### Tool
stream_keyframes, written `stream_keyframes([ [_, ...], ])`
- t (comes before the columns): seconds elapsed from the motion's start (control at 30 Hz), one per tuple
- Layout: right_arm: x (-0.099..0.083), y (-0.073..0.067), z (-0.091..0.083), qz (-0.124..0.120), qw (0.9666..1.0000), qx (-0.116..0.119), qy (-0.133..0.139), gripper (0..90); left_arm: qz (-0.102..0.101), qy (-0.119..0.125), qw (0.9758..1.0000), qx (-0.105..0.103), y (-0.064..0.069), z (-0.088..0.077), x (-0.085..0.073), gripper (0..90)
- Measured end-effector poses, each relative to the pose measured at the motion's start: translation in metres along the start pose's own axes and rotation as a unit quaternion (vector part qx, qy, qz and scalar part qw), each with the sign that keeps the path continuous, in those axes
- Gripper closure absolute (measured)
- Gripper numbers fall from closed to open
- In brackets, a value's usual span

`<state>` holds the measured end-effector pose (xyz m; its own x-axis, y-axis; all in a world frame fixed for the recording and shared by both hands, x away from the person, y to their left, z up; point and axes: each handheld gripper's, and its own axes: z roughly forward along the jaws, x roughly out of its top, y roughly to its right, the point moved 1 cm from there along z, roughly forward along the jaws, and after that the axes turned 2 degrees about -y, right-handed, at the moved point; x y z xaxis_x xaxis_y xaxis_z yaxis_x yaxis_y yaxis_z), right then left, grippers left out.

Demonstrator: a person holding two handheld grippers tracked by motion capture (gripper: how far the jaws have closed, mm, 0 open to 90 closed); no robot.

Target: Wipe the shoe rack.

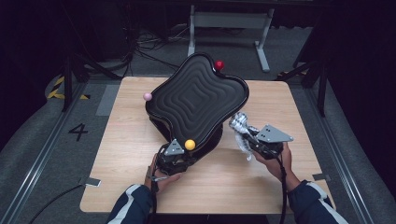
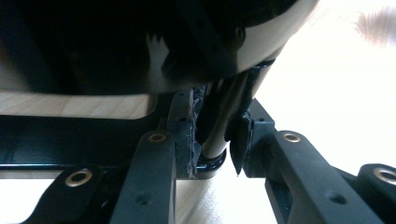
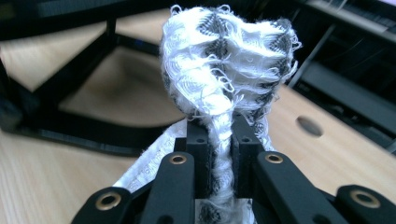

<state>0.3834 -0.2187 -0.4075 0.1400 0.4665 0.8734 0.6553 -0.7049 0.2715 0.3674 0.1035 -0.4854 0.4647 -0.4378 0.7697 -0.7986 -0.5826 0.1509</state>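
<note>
One black wavy-topped tray is sitting tilted on a black stand in the middle of the wooden table, and three small balls are perching at its edge: a red ball at the far lobe, a pink ball on the left side, and a yellow ball at the near corner. Two grippers are working here. The left gripper is sitting at the near corner of the tray, right by the yellow ball, and in the left gripper view its jaws are pinching narrowly on a thin metal rod under the tray. The right gripper is hovering just off the tray's right edge, jaws clamping one crumpled white cloth with dark patterning; the cloth is bunching above the jaw tips and trailing down below them. The cloth is staying close to the tray's rim, and I cannot tell whether it is touching. Bare tabletop is lying open to the left, to the right and along the near edge.
</note>
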Motion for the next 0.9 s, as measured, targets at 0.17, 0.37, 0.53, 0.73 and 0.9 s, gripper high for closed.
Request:
stream_keyframes([
  [0.17,0.018,-0.004,-0.013,-0.01,0.9992,-0.015,0.034,81.9,0.003,-0.002,1.0,0.002,0.0,0.0,0.0,71.2],
  [0.37,0.03,-0.03,-0.01,-0.066,0.997,0.001,0.039,81.8,0.002,-0.002,1.0,0.002,0.0,0.0,0.0,71.3],
  [0.53,0.036,-0.058,-0.001,-0.102,0.9935,0.044,0.025,81.8,0.004,-0.005,1.0,0.003,0.0,0.0,0.001,71.4],
  [0.73,0.036,-0.096,0.016,-0.146,0.9847,0.095,0.005,81.7,0.005,-0.005,1.0,0.005,0.0,0.0,0.001,71.5],
  [0.9,0.036,-0.114,0.019,-0.169,0.9783,0.12,0.005,81.7,0.008,-0.004,0.9999,0.007,0.0,0.0,0.001,71.6],
])
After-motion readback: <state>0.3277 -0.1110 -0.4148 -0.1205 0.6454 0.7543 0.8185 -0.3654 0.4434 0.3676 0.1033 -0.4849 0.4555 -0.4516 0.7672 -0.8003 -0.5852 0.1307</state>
